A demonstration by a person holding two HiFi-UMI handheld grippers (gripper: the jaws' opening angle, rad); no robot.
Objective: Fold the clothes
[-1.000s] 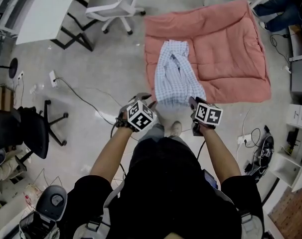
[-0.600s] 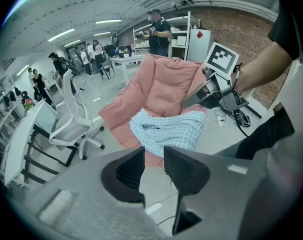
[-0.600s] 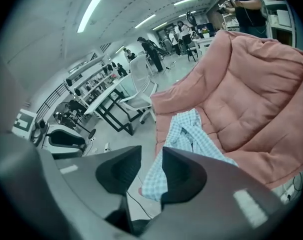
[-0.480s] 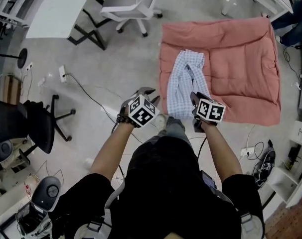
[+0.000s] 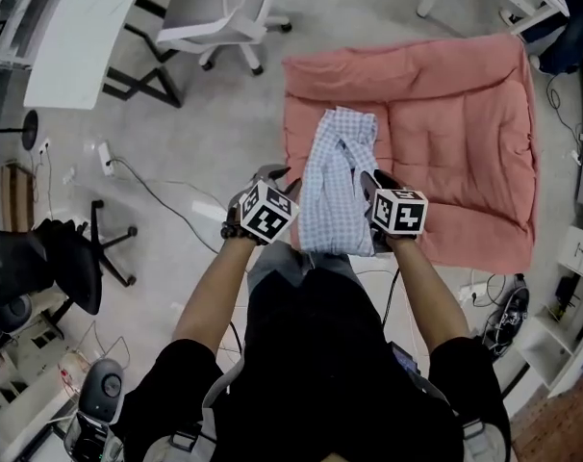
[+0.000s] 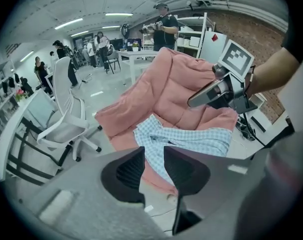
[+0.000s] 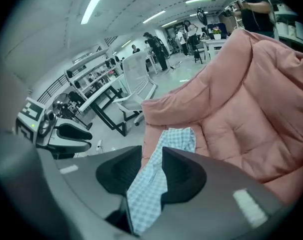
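Blue-and-white checked cotton is making up the one shirt, which is lying lengthwise and rumpled on the left part of a salmon-pink quilt. Its far end is bunching about halfway up the quilt, and its near end is reaching past the quilt's near edge. The quilt, the only one, is lying spread on the floor and is bearing nothing but the shirt. Two grippers are hovering at the quilt's near edge. The right gripper is pinching the shirt's near end, with cloth running between its jaws. The left gripper is sitting just off the quilt's near left corner, beside the shirt, its jaws standing narrowly apart with nothing between them. One white office chair is standing beyond the quilt's far left corner.
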